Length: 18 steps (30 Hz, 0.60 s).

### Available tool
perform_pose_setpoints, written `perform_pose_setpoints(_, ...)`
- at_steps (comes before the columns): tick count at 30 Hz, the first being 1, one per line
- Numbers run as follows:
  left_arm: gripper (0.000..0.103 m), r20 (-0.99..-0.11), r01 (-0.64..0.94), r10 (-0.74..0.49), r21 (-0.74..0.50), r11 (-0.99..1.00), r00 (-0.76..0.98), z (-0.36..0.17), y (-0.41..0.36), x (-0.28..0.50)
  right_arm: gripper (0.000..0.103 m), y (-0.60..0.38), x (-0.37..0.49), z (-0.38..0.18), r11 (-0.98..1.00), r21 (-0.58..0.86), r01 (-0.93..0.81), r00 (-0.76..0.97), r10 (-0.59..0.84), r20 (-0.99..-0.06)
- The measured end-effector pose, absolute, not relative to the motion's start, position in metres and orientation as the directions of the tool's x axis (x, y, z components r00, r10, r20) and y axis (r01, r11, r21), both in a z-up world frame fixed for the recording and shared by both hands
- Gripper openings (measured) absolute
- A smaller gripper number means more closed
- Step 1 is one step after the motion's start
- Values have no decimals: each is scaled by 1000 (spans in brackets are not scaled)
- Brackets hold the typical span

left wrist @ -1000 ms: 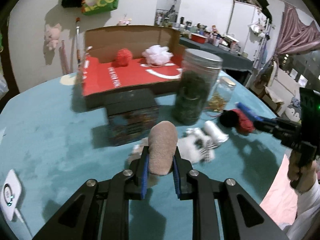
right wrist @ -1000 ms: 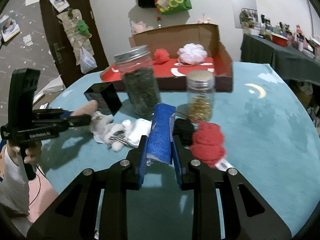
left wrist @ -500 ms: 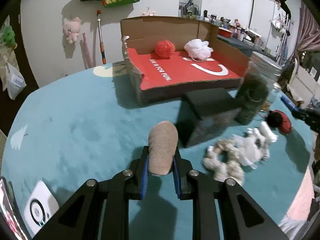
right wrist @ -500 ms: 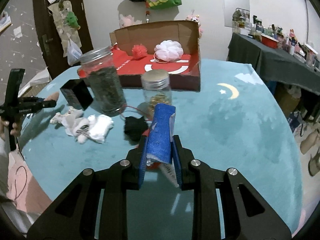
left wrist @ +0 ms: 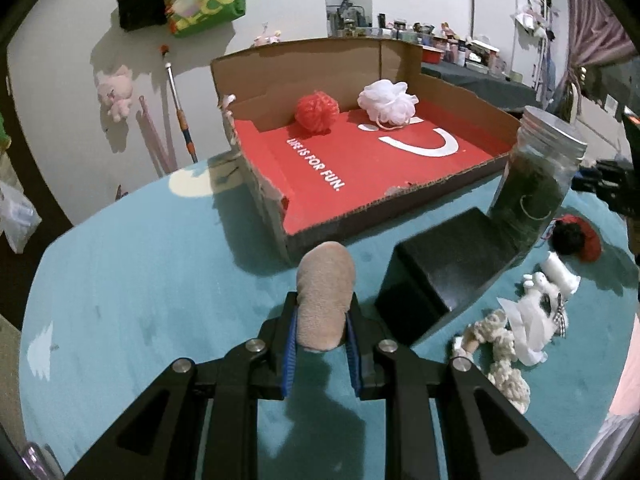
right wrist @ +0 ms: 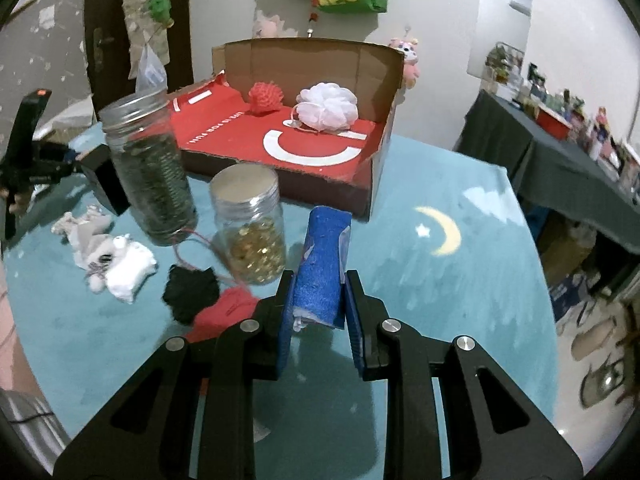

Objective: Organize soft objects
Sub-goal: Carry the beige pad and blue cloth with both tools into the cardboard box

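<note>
My left gripper point(left wrist: 322, 320) is shut on a tan plush piece point(left wrist: 325, 294), held above the teal table short of the cardboard box's near corner. The box point(left wrist: 496, 110), red inside, holds a red mesh ball point(left wrist: 317, 111) and a white mesh puff point(left wrist: 387, 101). In the right wrist view my right gripper point(right wrist: 318, 300) is shut on a folded blue cloth point(right wrist: 323, 256), in front of the box point(right wrist: 382, 176). Red and black yarn point(right wrist: 208, 300) and a white plush toy point(right wrist: 116, 262) lie on the table to its left.
A tall jar of dark stuff point(right wrist: 150, 168) and a short jar of gold beads point(right wrist: 250, 228) stand before the box. A black block point(left wrist: 444, 276) sits beside the tall jar point(left wrist: 536, 184). A cream rope toy point(left wrist: 500, 354) lies near the white plush point(left wrist: 536, 312). A dark side table point(right wrist: 560, 156) stands right.
Both grippers have moved across the table toward the box while keeping their loads. The box looms larger in both views, and the toys have slid off to the side.
</note>
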<state>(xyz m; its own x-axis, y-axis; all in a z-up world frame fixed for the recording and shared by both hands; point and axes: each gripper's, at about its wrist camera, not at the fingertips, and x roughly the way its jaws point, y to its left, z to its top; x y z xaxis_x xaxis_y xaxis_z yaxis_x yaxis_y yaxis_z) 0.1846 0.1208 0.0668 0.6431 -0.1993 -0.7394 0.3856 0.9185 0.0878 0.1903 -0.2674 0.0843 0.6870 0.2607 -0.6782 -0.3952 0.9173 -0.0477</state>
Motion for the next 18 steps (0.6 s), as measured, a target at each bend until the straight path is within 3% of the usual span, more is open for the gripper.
perform_pose_setpoints(12, 24, -719, 416, -219, 106, 903, 659, 102, 99, 222, 23, -254, 233, 106, 880, -88, -468, 687, 299, -662)
perform_pose_setpoints(18, 24, -765, 382, -179, 94, 919, 618, 108, 75, 271, 23, -242, 267, 123, 869, -65, -490, 675, 331, -659)
